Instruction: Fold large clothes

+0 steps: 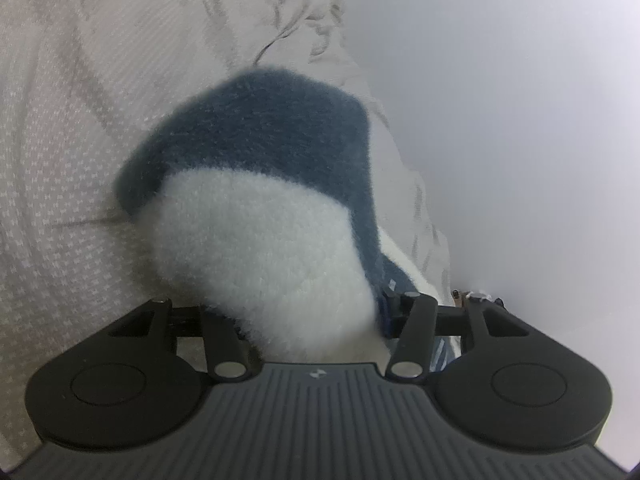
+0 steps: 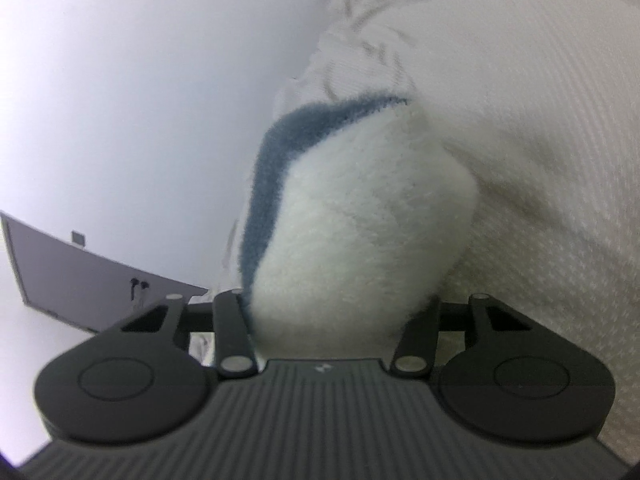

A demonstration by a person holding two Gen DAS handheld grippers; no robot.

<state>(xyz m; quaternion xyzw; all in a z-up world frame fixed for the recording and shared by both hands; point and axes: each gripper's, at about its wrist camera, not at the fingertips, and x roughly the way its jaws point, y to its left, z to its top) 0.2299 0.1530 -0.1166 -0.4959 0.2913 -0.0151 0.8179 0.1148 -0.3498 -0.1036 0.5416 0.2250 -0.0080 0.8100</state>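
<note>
A pale bedspread (image 1: 60, 184) with a small woven pattern fills the ground under both views, rumpled toward a plain light wall (image 1: 520, 120). On it, raised off the surface, is the fleece garment (image 1: 264, 240), blue-grey outside and white inside, bunched thick in front of each camera. The left gripper (image 1: 316, 320) has its jaws clamped on a fold of the garment, white pile filling the gap. The right gripper (image 2: 324, 320) is likewise clamped on another white-and-blue fold (image 2: 352, 220); its pads are hidden by pile, so contact is judged probable. A grey panel (image 2: 80, 276) shows low left in the right view.
</note>
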